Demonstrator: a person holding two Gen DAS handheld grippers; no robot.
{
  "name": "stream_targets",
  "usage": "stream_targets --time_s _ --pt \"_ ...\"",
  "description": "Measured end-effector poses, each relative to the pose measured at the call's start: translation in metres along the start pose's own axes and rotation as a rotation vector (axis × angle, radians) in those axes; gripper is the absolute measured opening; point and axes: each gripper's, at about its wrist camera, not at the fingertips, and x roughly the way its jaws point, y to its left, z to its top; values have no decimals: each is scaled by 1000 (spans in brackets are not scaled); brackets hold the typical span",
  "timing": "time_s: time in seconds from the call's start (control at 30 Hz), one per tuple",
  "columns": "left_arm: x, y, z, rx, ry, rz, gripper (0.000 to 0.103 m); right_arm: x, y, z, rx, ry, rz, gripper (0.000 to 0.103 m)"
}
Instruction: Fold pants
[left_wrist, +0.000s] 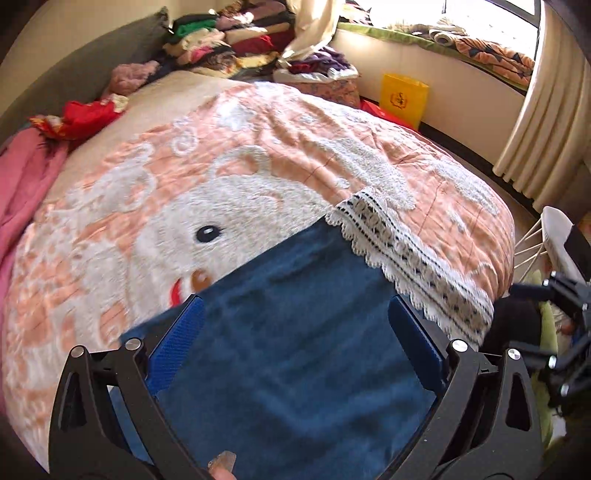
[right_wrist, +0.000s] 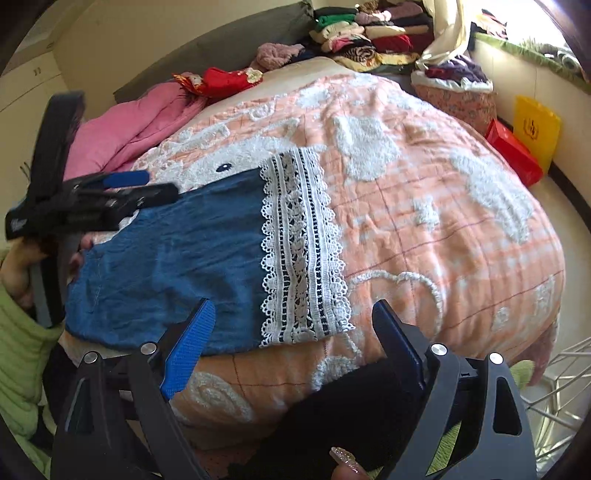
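Blue lace-hemmed pants (right_wrist: 173, 266) lie folded on bed.

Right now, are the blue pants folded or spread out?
Folded. The blue pants lie as one short panel on the quilt, lace hem at one end; layers underneath can't be counted.

A: Which colours are seen mid-frame?
B: Blue pants (right_wrist: 166, 266), edged with white lace (right_wrist: 299, 251), on a peach-and-white quilt (right_wrist: 424, 221).
A: And upper left?
B: A pink blanket (right_wrist: 125, 125) is seen.
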Motion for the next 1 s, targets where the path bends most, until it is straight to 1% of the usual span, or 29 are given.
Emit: stream_targets --time_s 0.13,0.27,0.33,0.43,0.47,0.5,0.53,0.57,0.6,0.7,0.83,0.9,0.93,0.97,1.0 --pt "30 8 13 -21 31 -14 93 13 -5 2 33 13 6 86" --pt "53 10 24 -20 50 -52 93 25 -8 4 65 29 14 86" --pt "64 8 29 -9 62 -67 89 31 -8 4 70 35 18 86" --pt "79 8 36 -16 78 -94 79 42 -6 2 73 60 24 86" --pt "83 7 37 -16 80 -106 74 45 -6 1 78 66 26 84" --pt "86 6 38 -15 83 -116 67 47 -6 0 80 71 43 80" --pt "90 5 39 -12 88 -130 63 47 -6 0 79 64 46 69" --pt "95 3 40 -4 98 -153 56 46 -6 0 81 50 44 65" --pt "98 1 41 7 106 -164 52 46 -8 2 89 41 53 64" --pt "104 -4 43 41 114 -176 51 49 -17 4 133 38 91 62" --pt "108 -3 46 33 110 -212 51 57 -18 7 146 46 107 62" --pt "111 -3 45 34 113 -214 51 60 -19 9 149 48 122 58" --pt "111 -3 45 35 113 -213 50 61 -19 9 153 50 126 52" --pt "110 -4 45 36 111 -214 47 63 -21 10 166 51 138 48" --pt "110 -5 46 35 111 -224 35 64 -24 12 176 50 145 45"
